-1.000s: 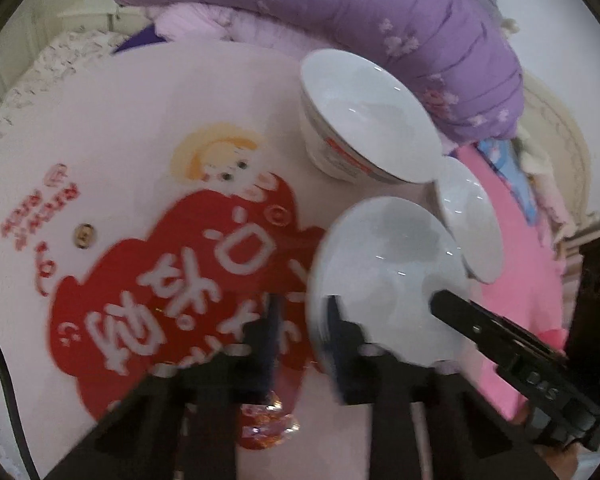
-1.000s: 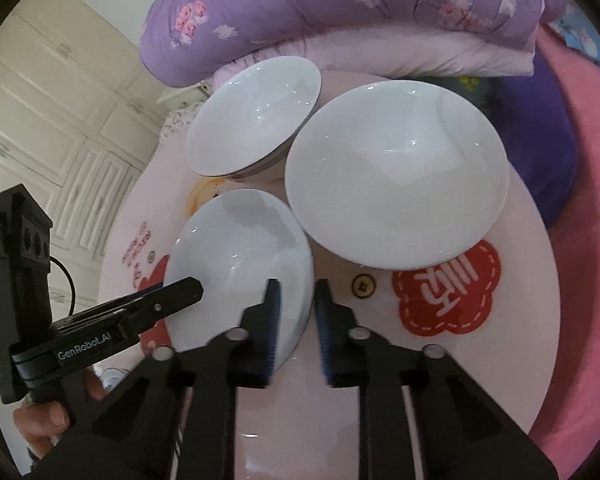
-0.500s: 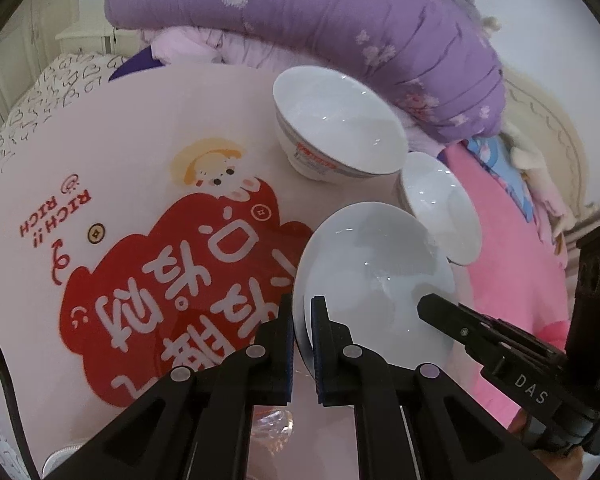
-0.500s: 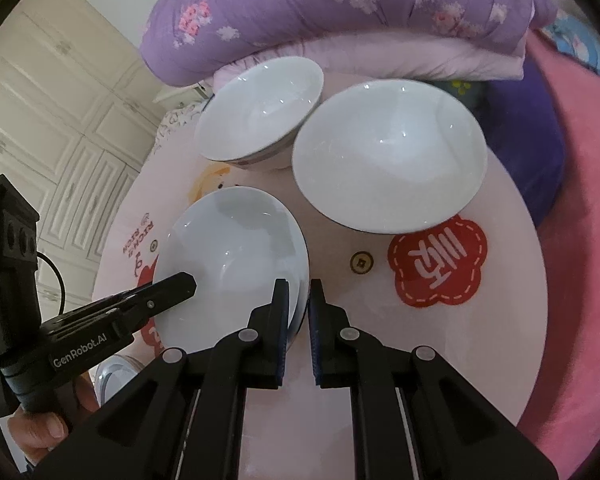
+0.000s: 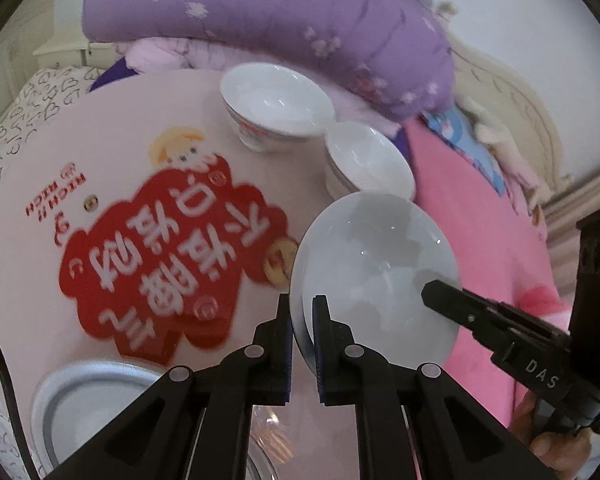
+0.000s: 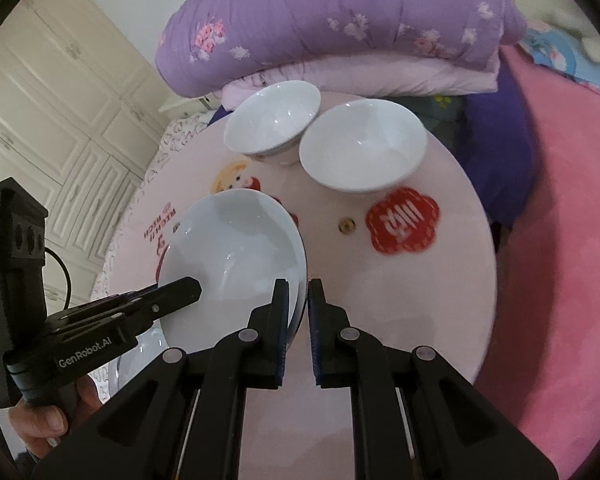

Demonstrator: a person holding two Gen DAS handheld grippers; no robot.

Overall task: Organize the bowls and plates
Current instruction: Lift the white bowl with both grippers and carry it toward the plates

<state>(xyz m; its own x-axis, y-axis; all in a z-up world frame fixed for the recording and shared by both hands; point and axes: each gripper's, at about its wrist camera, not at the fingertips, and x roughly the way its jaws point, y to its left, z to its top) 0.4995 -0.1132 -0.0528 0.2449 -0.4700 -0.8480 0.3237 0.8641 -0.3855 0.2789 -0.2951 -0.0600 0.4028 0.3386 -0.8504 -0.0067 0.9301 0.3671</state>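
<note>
Both claws are clamped on the same white plate: left claw [image 5: 302,320] pinches its rim at about 7 o'clock in the left wrist view, right claw [image 6: 298,308] grips the opposite edge, so the plate [image 5: 374,280] hangs between them above the worktop [image 6: 440,300]. My guess is this is the carry step, plate lifted and headed somewhere to be stacked. Next move probably means keeping both hands in sync so the plate doesn't twist out, then lowering it flat onto wherever it belongs. At 7 o'clock in the left view, under the claw, there's a metal pan [image 5: 88,392], partly hidden, can't tell what's in it. Farther out at 12 to 1 o'clock sit two white bowls, the red-trimmed bowl [image 5: 272,106] and a plain bowl [image 5: 366,160] just beside it, close enough to clip on the way. Beyond them a purple quilt [image 6: 340,16] is piled at the worktop's far edge.
</note>
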